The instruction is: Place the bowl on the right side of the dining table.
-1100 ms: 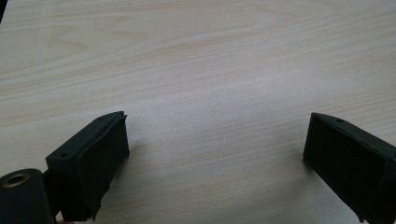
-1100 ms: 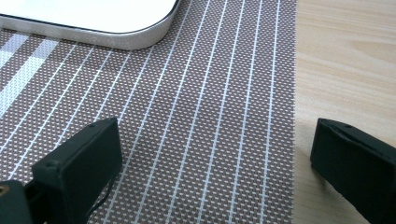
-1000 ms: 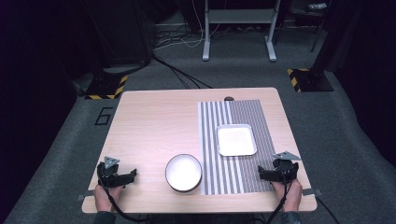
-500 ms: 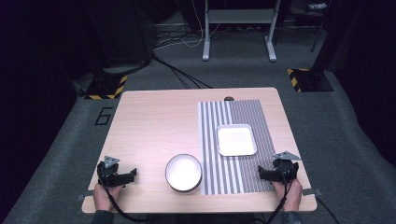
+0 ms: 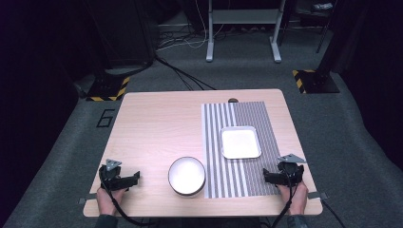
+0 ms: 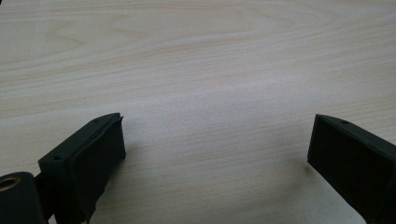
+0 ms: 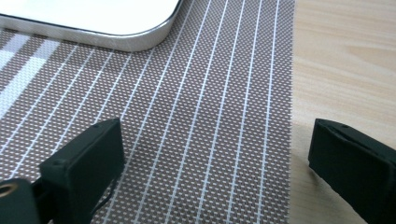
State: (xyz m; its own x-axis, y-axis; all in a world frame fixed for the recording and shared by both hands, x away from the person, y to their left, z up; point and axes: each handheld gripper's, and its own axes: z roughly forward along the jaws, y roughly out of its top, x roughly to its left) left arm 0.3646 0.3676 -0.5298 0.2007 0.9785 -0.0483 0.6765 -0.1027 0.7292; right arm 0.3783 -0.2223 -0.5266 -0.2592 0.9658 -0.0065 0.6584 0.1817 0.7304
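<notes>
Centrally, white bowl [image 5: 187,175] (dark-rimmed), square tray [image 5: 241,142] on striped mat [image 5: 237,164] — both grippers gaping

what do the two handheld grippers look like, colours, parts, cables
Both the left gripper and right gripper are black with two blocky, flat-faced jaws. Each carries a grey three-cornered plate on top and trails a black cable back past the person's hand.

A round white bowl [image 5: 187,175] with a dark rim is set upright on the bare wood near the front edge. A white rounded-square tray [image 5: 241,141] is laid flat on the striped mat [image 5: 216,142], behind and right of the bowl, apart from it.
</notes>
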